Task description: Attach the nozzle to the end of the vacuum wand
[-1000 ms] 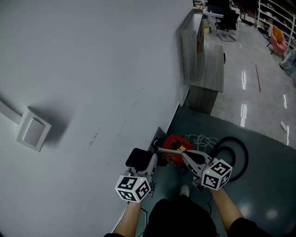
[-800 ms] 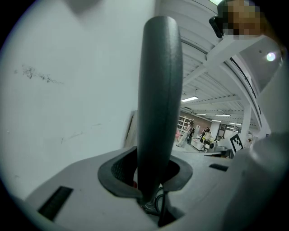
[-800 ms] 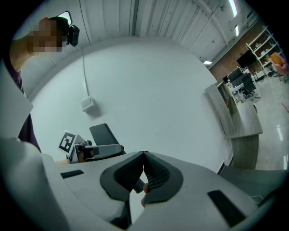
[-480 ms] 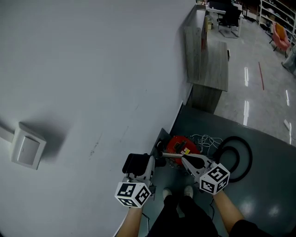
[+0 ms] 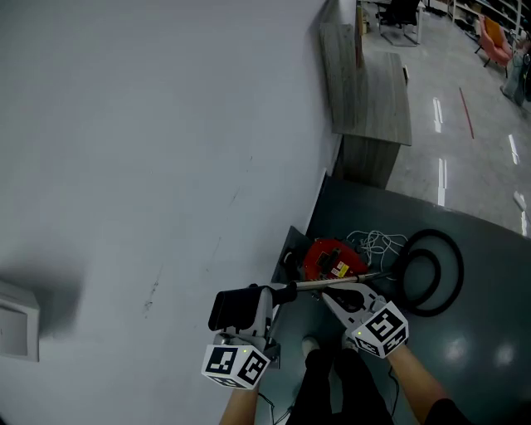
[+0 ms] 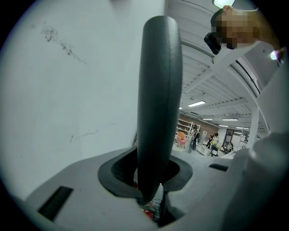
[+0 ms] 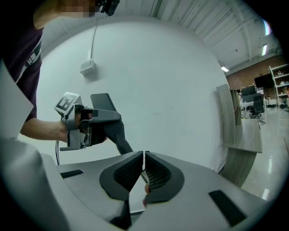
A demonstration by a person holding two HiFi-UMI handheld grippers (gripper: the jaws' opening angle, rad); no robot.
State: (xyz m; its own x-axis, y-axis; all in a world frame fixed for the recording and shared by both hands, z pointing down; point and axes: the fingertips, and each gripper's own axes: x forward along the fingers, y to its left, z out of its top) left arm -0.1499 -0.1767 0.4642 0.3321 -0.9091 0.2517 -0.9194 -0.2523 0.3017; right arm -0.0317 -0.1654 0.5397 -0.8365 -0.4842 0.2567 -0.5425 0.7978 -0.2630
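Since the previous frames the 2 hands have dropped and the nozzle has swung round, its neck now meeting the wand tip above the wall-side edge of the dark mat. Left gripper clamped on the nozzle body; right gripper pinched tight on the thin wand. Judged: mating begun, seating unconfirmed.

We are in a large open office-and-workshop hall: a glossy grey floor, a wood-grain counter against a plain white wall, an office chair beyond, shelving racks, and strip lights under a bare ceiling.
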